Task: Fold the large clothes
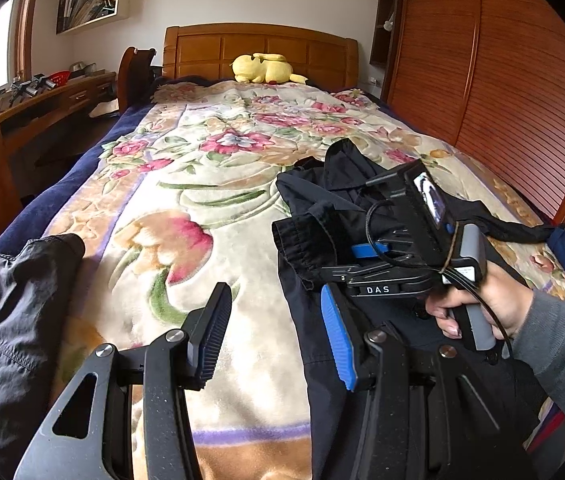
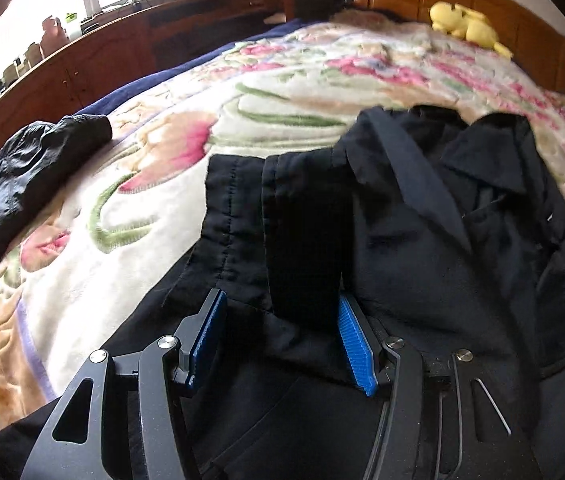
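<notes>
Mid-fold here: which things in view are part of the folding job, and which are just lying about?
Part of the job:
black jacket
its sleeve, between the open right gripper pads
left gripper, open over the floral blanket

Lying about:
yellow plush toy
dark garment at left
desk clutter

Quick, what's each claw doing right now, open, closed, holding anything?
Left claw: open, holding nothing, above the blanket.
Right claw: open, the black jacket sleeve lies between its jaws, not clamped.
</notes>
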The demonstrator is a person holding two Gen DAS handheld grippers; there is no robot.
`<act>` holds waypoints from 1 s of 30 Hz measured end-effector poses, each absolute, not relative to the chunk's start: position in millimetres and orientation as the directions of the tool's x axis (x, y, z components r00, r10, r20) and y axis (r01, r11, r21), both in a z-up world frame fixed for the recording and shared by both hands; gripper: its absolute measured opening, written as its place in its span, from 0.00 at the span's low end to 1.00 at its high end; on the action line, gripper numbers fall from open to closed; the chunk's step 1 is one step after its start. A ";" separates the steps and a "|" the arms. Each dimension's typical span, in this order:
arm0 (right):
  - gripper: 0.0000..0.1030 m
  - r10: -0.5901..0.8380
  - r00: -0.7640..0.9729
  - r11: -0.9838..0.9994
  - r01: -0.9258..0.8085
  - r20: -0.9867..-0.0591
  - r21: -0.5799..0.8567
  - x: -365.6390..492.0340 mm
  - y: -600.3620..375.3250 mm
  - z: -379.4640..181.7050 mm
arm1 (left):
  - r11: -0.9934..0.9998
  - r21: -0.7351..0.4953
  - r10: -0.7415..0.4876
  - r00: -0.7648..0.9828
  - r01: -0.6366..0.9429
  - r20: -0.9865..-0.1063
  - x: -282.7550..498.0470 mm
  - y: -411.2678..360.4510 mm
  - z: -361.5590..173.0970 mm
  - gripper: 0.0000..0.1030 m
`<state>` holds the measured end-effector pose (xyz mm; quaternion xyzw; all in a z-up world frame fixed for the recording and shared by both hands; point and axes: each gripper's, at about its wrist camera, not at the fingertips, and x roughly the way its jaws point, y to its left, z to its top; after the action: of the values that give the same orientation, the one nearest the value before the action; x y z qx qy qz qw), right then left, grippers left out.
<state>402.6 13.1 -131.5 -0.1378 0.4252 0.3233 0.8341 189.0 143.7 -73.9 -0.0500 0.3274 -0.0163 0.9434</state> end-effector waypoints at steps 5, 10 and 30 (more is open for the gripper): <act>0.56 0.394 0.436 0.753 -0.658 -0.809 0.012 403.0 17.7 -139.2 | 0.994 -0.107 -0.067 0.784 0.001 -0.617 191.4 141.1 -74.0 0.46; 0.32 0.343 0.478 0.760 -0.648 -0.809 -0.061 398.1 24.1 -141.3 | 0.995 -0.103 -0.071 0.782 0.009 -0.619 193.5 135.3 -74.4 0.46; 0.10 0.386 0.723 0.898 -0.437 -0.573 0.054 315.5 -149.4 -30.5 | 0.990 -0.112 -0.134 0.779 0.083 -0.612 202.7 104.6 -73.3 0.46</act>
<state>315.5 -149.4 -30.5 -0.0422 0.2989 0.2219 0.9272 202.7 104.6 -73.3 -0.0396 0.3274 -0.0576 0.9423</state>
